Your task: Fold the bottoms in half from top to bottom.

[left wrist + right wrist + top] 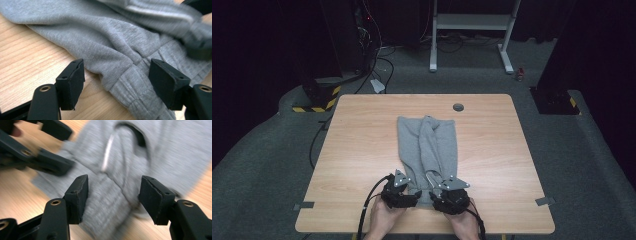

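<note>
A grey sweatshirt (427,145) lies folded lengthwise in the middle of the wooden table (357,135), its near end toward the person. My left gripper (413,193) is at that near end's left corner. In the left gripper view the left gripper (117,77) is open, its jaws standing on either side of the ribbed hem (130,87) without pressing it. My right gripper (438,194) sits at the near right corner. In the right gripper view the right gripper (115,195) is open over blurred grey fabric (175,157) with a pale drawstring (108,151). The left gripper's black jaws (50,162) appear there at upper left.
A round cable hole (458,107) sits near the table's far edge. Grey tape marks (304,205) (545,201) lie at the near corners. On the carpet beyond stand a white frame (472,22) and cables (379,65).
</note>
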Action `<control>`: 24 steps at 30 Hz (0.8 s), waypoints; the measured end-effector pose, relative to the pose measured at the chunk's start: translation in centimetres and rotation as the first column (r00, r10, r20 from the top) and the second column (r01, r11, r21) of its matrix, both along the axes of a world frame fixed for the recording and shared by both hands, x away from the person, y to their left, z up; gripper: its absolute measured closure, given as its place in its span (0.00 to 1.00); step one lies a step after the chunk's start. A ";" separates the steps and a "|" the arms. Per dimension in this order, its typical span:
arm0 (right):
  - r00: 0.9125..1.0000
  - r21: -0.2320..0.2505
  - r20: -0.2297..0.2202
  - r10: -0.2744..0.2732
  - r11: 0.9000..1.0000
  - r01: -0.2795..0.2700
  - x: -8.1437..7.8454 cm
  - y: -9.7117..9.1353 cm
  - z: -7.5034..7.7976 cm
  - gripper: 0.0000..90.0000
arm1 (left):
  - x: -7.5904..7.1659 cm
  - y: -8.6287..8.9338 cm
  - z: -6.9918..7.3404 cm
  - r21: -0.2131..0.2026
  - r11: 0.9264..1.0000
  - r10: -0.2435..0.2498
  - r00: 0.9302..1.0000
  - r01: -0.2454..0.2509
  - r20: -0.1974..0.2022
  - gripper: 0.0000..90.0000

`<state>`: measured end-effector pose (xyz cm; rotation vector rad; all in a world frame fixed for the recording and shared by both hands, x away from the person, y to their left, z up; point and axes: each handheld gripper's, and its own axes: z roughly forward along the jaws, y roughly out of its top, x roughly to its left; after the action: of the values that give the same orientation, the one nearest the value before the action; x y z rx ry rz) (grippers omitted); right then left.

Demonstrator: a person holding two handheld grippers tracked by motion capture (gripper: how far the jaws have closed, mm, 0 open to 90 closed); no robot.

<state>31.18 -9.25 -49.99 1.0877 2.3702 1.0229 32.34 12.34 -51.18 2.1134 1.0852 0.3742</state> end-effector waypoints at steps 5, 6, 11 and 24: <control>0.997 0.059 -0.029 -0.075 0.995 0.076 -0.2 -3.6 -0.3 0.46 | 0.1 0.2 -0.1 -0.028 1.000 0.007 1.000 -0.008 -0.020 0.33; 0.995 0.059 -0.032 -0.094 0.994 0.096 -0.2 -4.2 -0.3 0.47 | 0.1 0.3 -0.1 -0.025 1.000 0.007 1.000 -0.008 -0.023 0.33; 0.995 0.083 -0.005 -0.101 0.991 0.101 -0.6 -5.2 0.7 0.50 | 0.2 -0.2 1.0 0.009 1.000 -0.012 0.999 0.013 -0.046 0.36; 1.000 0.005 0.005 0.007 1.000 -0.007 2.5 -2.3 -0.5 0.78 | 3.2 -1.3 1.4 0.053 0.998 -0.018 1.000 0.019 -0.020 0.41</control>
<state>33.71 -11.57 -50.45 1.0785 2.3708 1.0329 35.52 11.02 -49.75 2.1765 1.0770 0.3776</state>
